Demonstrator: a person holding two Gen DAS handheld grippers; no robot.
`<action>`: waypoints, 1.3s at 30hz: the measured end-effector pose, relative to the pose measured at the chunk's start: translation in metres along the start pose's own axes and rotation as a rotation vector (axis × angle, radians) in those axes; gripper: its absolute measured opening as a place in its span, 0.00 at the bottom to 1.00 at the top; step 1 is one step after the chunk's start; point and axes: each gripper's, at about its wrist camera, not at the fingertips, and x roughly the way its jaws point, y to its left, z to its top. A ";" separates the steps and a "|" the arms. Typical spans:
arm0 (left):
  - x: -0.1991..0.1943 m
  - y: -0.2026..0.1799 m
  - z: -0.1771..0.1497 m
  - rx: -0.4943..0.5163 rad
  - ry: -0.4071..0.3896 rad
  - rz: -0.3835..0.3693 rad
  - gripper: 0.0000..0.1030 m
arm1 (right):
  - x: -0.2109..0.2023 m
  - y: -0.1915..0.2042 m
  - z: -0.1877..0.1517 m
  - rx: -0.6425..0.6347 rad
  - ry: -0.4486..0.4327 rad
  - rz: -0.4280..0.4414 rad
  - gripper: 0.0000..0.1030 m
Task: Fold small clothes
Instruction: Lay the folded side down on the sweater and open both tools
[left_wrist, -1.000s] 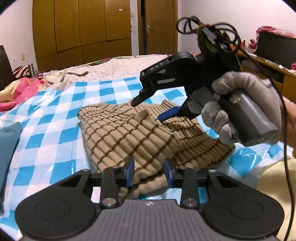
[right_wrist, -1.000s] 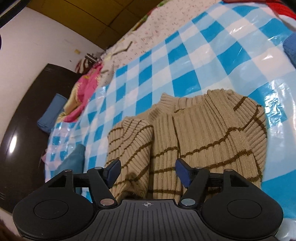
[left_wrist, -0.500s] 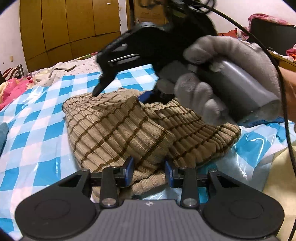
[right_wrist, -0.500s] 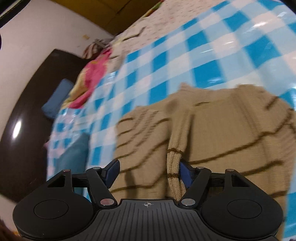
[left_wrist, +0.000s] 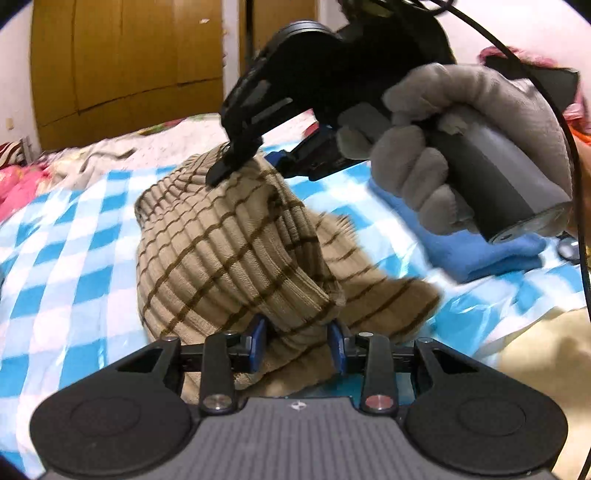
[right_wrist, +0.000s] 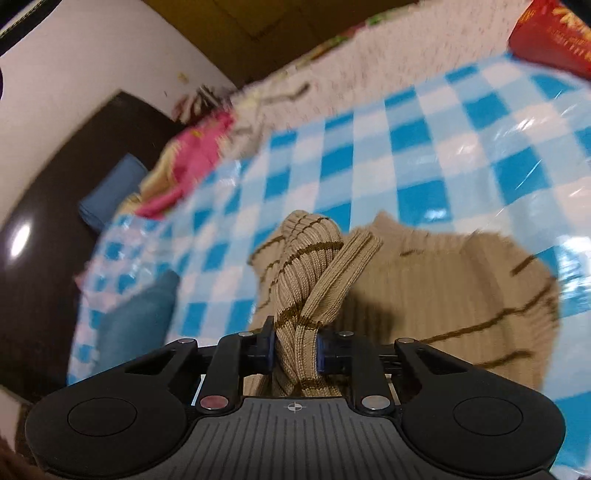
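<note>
A beige ribbed sweater (left_wrist: 229, 251) with thin brown stripes lies bunched on the bed. My left gripper (left_wrist: 295, 343) is shut on its near folded edge, and fabric fills the gap between the blue pads. A grey-gloved hand (left_wrist: 443, 147) holds my right gripper (left_wrist: 245, 168) over the sweater's far top, where the knit rises to a peak. In the right wrist view the right gripper (right_wrist: 294, 349) has its jaws closing, pads pressing a twisted bunch of the sweater (right_wrist: 443, 295). The rest of the garment hangs and spreads below it.
A blue-and-white checked plastic sheet (left_wrist: 74, 240) covers the bed. A folded blue cloth (left_wrist: 480, 254) lies at the right, and a teal garment (right_wrist: 140, 317) and pink fabric (right_wrist: 195, 155) at the left. A dark headboard (right_wrist: 44, 258) and wooden wardrobe (left_wrist: 129, 66) border the bed.
The right gripper's wide jaws have closed on a bunch of the sweater and risen, pulling the knit into a peak. The left gripper has kept its hold.
</note>
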 end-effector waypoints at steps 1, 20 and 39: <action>-0.001 -0.005 0.003 0.014 -0.010 -0.014 0.44 | -0.010 -0.004 0.002 0.006 -0.016 -0.003 0.19; 0.012 -0.046 -0.004 0.127 0.122 -0.114 0.44 | -0.040 -0.082 -0.022 0.078 -0.077 -0.230 0.26; 0.019 -0.014 -0.011 0.005 0.198 -0.042 0.44 | -0.037 -0.064 -0.081 -0.009 0.013 -0.202 0.20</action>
